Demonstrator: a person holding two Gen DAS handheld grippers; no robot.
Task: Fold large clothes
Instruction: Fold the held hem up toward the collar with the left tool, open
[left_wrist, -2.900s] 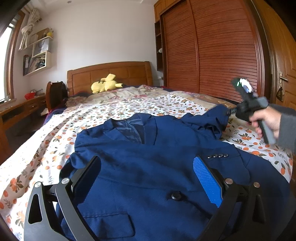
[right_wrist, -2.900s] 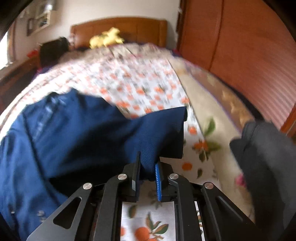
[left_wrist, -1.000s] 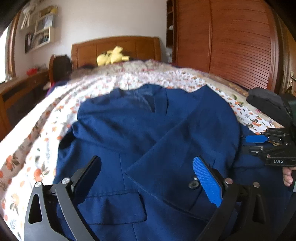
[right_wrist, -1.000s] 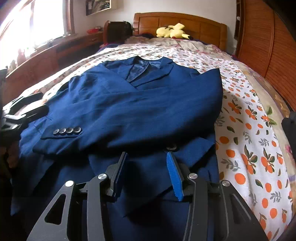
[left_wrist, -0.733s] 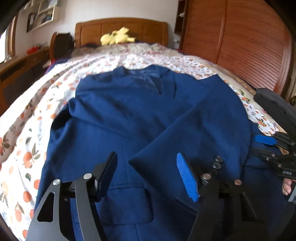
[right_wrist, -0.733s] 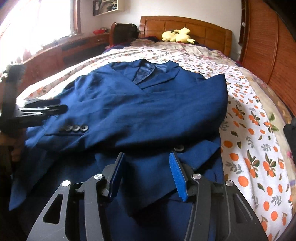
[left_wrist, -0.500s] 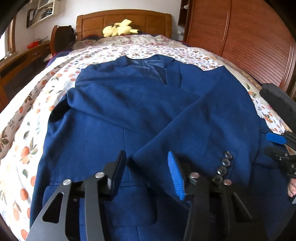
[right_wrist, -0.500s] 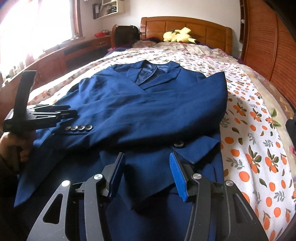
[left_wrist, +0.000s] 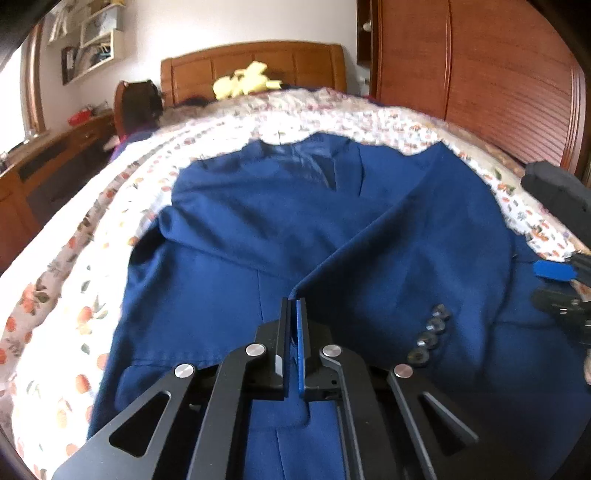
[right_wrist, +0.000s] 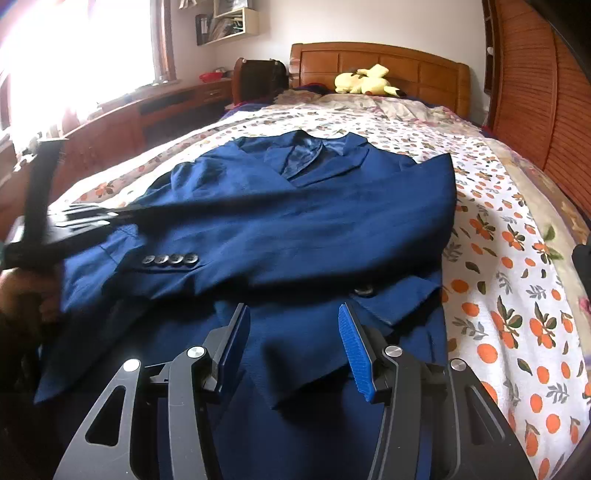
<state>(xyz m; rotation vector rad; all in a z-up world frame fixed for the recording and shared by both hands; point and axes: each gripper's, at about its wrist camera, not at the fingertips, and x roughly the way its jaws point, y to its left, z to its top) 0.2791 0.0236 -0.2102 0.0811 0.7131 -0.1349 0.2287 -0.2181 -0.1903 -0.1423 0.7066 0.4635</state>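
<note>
Here, in the left wrist view, the navy jacket (left_wrist: 258, 229) lies flat on the floral bedspread (left_wrist: 74, 266), front side up. Its long axis runs from the hem at the near bottom edge up to the collar (left_wrist: 295, 155), which points toward the wooden headboard (left_wrist: 255, 62). One sleeve (left_wrist: 406, 258) is folded across the chest, so it runs crosswise to the body; its cuff buttons (left_wrist: 430, 336) sit just right of the left gripper (left_wrist: 293, 306). That gripper's two fingers are pressed together with a corner of the sleeve's cuff pinched between them. At the right edge the right gripper's blue pad (left_wrist: 552, 271) pokes in over the jacket's side. A yellow plush toy (left_wrist: 247, 83) rests by the headboard, and a wooden wardrobe (left_wrist: 480, 74) fills the right.

Next, in the right wrist view, the jacket (right_wrist: 295, 229) again stretches lengthwise up the bedspread (right_wrist: 517, 277), collar (right_wrist: 306, 155) toward the headboard (right_wrist: 380, 62). The folded sleeve (right_wrist: 258, 236) crosses from the right shoulder down to the left, with the cuff buttons (right_wrist: 170, 259) at its left end. The right gripper (right_wrist: 293, 332) stands half open over the lower front panel, its fingers apart and nothing clamped between them. The left gripper (right_wrist: 85, 218), blurred, sits at the sleeve's cuff, held by a hand (right_wrist: 22, 291) at the far left. The plush toy (right_wrist: 364, 85) lies near the pillows.
</note>
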